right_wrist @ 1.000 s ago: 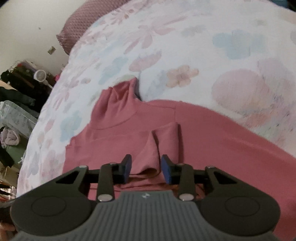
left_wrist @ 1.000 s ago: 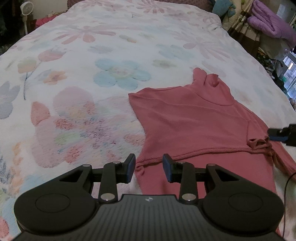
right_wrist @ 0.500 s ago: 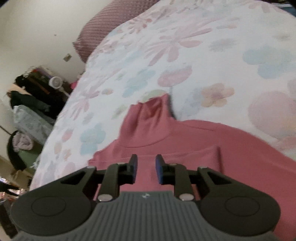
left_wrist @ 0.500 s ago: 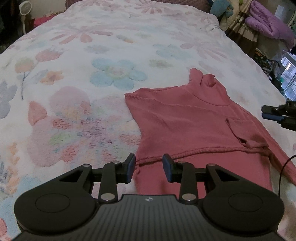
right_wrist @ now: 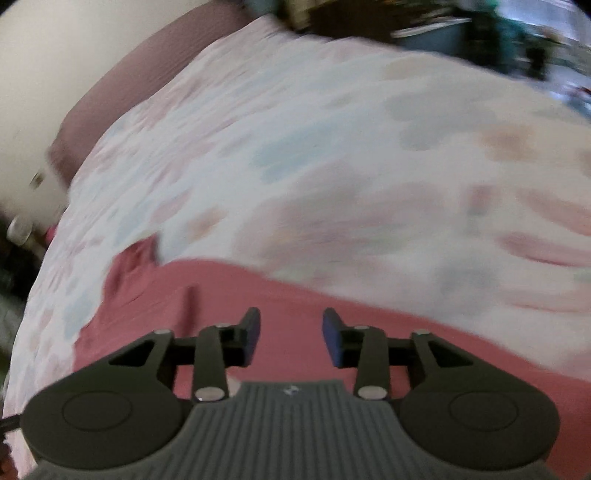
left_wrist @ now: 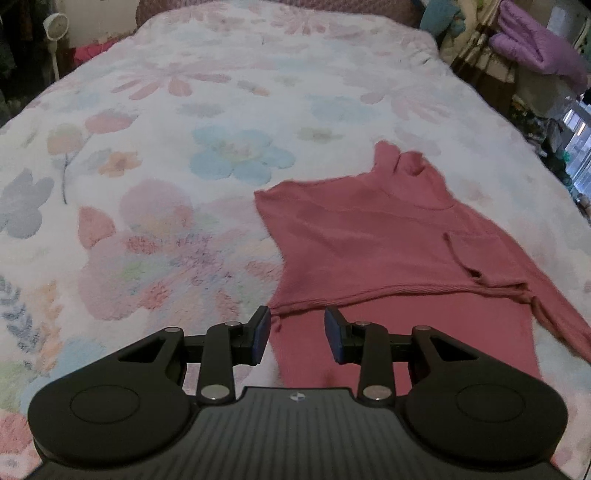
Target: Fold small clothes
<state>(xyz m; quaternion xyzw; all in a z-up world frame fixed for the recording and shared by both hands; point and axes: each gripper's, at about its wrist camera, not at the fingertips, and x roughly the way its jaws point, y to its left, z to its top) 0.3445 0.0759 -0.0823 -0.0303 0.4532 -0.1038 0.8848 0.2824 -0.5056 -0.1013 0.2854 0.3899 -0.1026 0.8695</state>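
A pink turtleneck sweater lies flat on the floral bedspread, collar away from me, with one sleeve folded across its body. My left gripper is open and empty, just above the sweater's near left edge. In the blurred right wrist view the same sweater fills the lower part. My right gripper is open and empty above it.
A mauve pillow lies at the head of the bed. Purple bedding and clutter are piled beyond the bed's right side. A small white fan stands at the far left.
My right gripper has let go of the folded sleeve, pulled back and swung right, jaws opening wider. It has left the left wrist view. My left gripper has barely moved.
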